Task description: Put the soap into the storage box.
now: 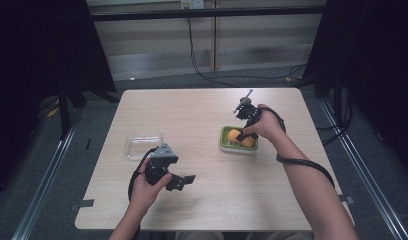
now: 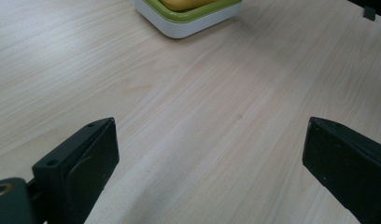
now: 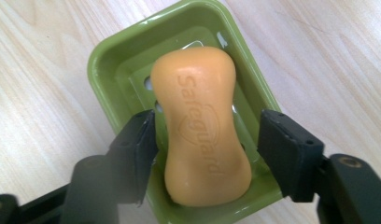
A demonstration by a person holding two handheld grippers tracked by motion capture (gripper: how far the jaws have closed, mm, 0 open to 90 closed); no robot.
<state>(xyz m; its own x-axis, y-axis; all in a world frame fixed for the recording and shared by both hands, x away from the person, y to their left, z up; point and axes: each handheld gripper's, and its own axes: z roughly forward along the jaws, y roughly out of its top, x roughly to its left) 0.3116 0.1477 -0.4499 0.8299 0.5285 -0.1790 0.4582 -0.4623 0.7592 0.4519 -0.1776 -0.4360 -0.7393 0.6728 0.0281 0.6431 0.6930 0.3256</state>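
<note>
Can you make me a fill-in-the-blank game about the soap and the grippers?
1. The orange soap lies in a dish whose colour is ____.
2. The word pressed into the soap reads ____.
3. The right gripper has one jaw on each side of the ____.
4. The left gripper has nothing between its jaws, which stand wide ____ over the table.

Missing words: green; Safeguard; soap; open

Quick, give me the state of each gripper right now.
Left gripper: open, nothing between its jaws, above the bare wooden table.
Right gripper: open, jaws either side of the orange soap bar lying in the green plastic soap dish, not gripping.
</note>
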